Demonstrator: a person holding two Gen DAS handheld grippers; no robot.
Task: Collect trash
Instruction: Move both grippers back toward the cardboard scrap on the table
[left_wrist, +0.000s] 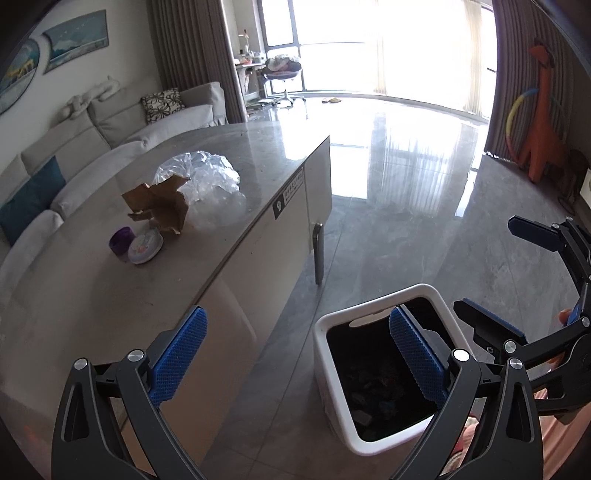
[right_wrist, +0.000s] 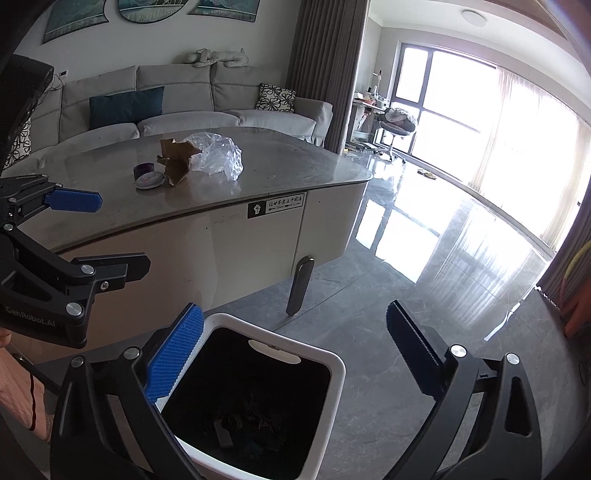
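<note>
1. Both tools, the left tool (left_wrist: 297, 354) and the right tool (right_wrist: 295, 354), gape wide with nothing in them, above the bin (right_wrist: 334, 373).
2. The brown paper (left_wrist: 159, 206) and clear plastic bag (left_wrist: 207, 181) sit together on the counter (left_wrist: 258, 155).
3. They lie ahead and left, nearer the left tool.

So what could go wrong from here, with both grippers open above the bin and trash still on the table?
1. The plastic bag rests against the torn cardboard; grabbing either may drag the other off the table.
2. The purple cup and the lid touch the cardboard and could get knocked.
3. The bin stands on the floor beside the table, so light plastic might miss it.
</note>
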